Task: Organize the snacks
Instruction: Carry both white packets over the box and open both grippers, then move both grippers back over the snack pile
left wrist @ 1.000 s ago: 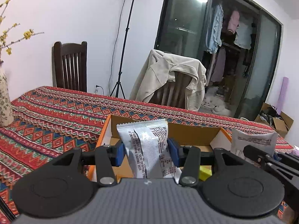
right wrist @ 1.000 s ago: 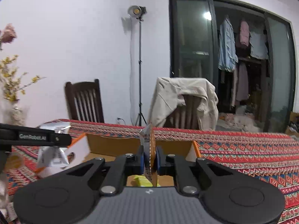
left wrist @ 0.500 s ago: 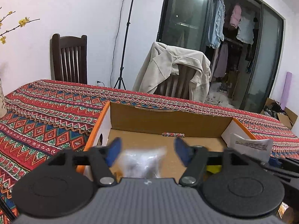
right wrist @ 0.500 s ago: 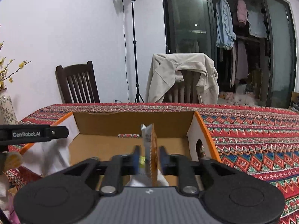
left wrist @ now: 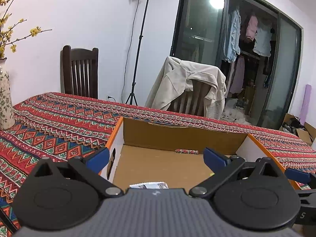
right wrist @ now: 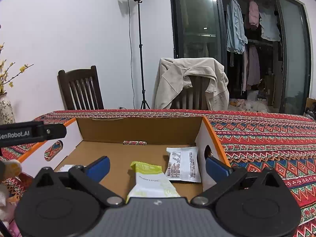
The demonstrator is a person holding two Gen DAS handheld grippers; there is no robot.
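An open cardboard box (left wrist: 177,136) with orange rims stands on the patterned tablecloth; it also shows in the right wrist view (right wrist: 138,130). My left gripper (left wrist: 156,158) is open and empty above the box's near left part; a white snack packet (left wrist: 149,185) lies on the box floor just below it. My right gripper (right wrist: 157,165) is open and empty over the box's right part. Below it lie a green-and-white snack bar (right wrist: 150,181) and a white packet (right wrist: 182,164) by the right wall.
A patterned vase (left wrist: 5,102) stands on the table at the far left. Two chairs (right wrist: 81,88) stand behind the table, one draped with a beige jacket (right wrist: 189,81). A light stand (right wrist: 140,49) stands by the wall. The left gripper's arm (right wrist: 31,132) crosses the right wrist view.
Both grippers have opened and let go of their packets, which have dropped into the box. One second ago each was shut on a packet above the box.
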